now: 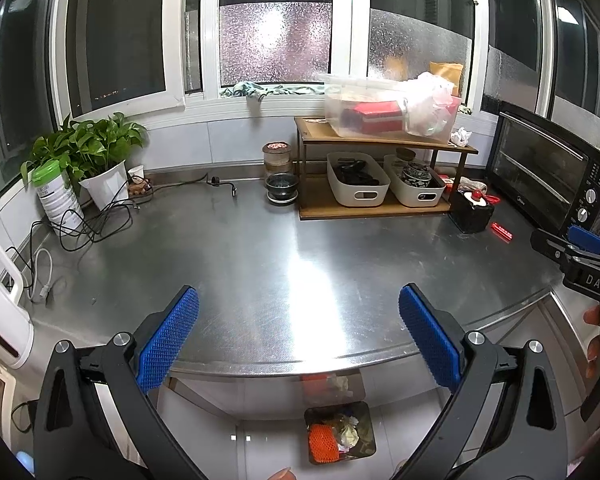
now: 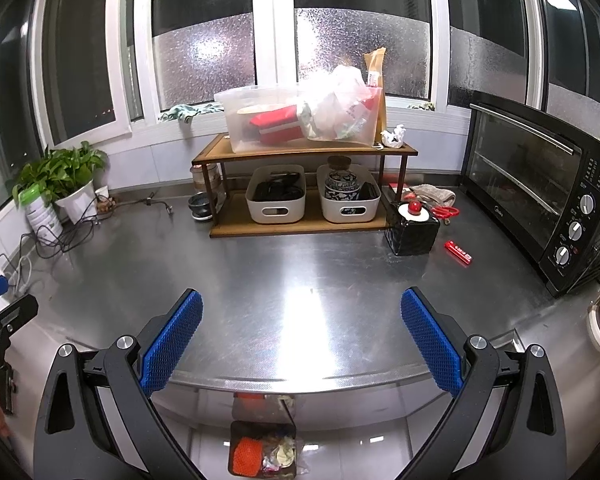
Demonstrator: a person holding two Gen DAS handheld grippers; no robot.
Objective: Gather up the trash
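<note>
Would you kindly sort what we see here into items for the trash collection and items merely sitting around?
For the job:
- crumpled paper on the shelf top
- red wrapper on the counter
- trash bin on the floor

Just lying about:
- toaster oven
- potted plant
- red scissors
- white baskets

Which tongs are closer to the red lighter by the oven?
Right. The right tongs face the red lighter slightly right ahead; the left tongs sit further left, lighter far right.

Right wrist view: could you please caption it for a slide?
Open right gripper above steel counter; trash bin below, crumpled paper on shelf.
</note>
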